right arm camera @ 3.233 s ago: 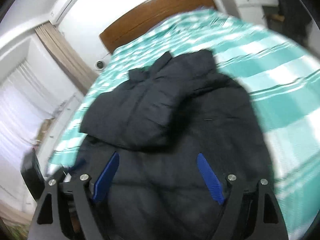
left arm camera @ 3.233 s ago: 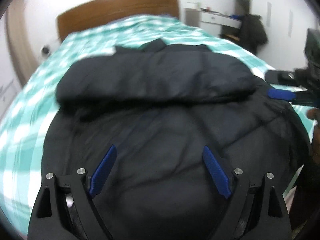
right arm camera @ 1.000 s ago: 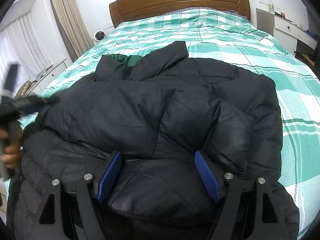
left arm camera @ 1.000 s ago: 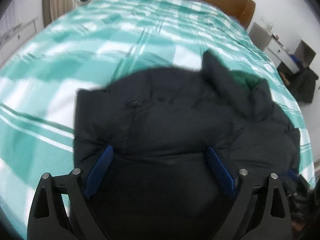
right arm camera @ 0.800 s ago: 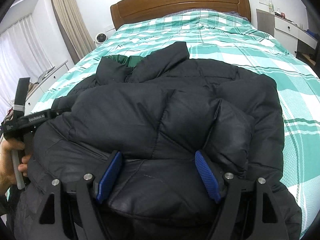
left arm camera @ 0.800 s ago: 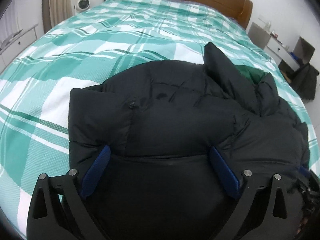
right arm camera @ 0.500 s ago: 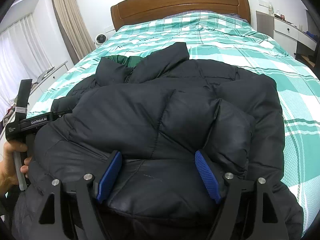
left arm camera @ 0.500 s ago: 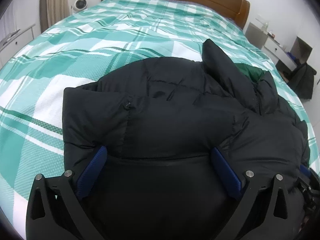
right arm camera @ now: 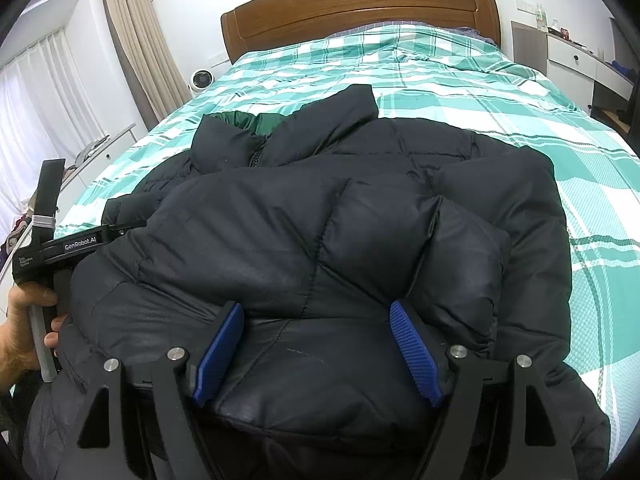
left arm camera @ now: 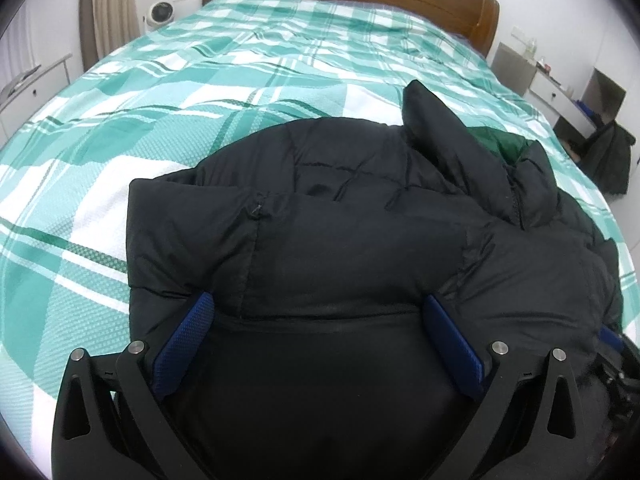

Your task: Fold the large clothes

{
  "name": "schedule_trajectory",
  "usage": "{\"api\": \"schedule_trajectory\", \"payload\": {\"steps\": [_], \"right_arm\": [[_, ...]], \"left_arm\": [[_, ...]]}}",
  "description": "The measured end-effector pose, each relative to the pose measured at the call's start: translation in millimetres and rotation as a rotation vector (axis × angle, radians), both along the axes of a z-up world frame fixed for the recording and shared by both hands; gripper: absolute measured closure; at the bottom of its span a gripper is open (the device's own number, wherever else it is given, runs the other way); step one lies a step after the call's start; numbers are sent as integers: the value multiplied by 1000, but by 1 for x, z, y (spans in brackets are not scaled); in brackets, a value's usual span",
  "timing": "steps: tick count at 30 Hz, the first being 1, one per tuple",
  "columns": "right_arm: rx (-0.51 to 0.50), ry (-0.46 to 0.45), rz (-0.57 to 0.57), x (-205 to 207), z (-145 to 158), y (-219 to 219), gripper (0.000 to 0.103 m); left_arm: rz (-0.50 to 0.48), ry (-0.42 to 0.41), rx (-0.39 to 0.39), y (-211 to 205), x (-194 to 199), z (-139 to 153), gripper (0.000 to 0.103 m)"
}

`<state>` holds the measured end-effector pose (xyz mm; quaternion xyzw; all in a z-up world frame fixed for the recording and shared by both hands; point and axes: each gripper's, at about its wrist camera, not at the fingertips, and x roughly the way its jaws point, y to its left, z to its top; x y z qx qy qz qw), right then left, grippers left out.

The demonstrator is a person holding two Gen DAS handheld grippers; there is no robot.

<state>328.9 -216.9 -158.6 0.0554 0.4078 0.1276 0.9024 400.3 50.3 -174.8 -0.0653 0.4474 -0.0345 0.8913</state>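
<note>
Both grippers sit low over the near hem of the jacket [right arm camera: 320, 240], which lies on the bed [left arm camera: 160, 100] with sleeves folded in. To lift the hem cleanly, I'd bite both corners level. Left gripper [left arm camera: 320, 340] and right gripper [right arm camera: 316, 344] gape wide, padding between the fingers — holding nothing. Beyond, the collar points at the headboard [right arm camera: 360, 0].
</note>
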Motion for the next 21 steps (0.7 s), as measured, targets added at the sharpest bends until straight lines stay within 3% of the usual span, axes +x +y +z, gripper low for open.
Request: {"api": "schedule_trajectory", "payload": {"steps": [3,7,13,18,21], "right_arm": [[-11,2,1,1,1,2,25],[-46,10,0,3,2,8,25],[-184,103,18,5,29,25,26],[-232,13,120,-67,81,39,25],[-262,12,191,-128,81,44,24]], "left_arm": [[-32,30,-38,7,-12,22,1],[-53,-49,-104,17,-72,65,1],[-143,-30,-17,-5,-186,65,1],[-188,-102,24,-26,-259,59,1],[-218,-76,87,-43,-271,31,1]]}}
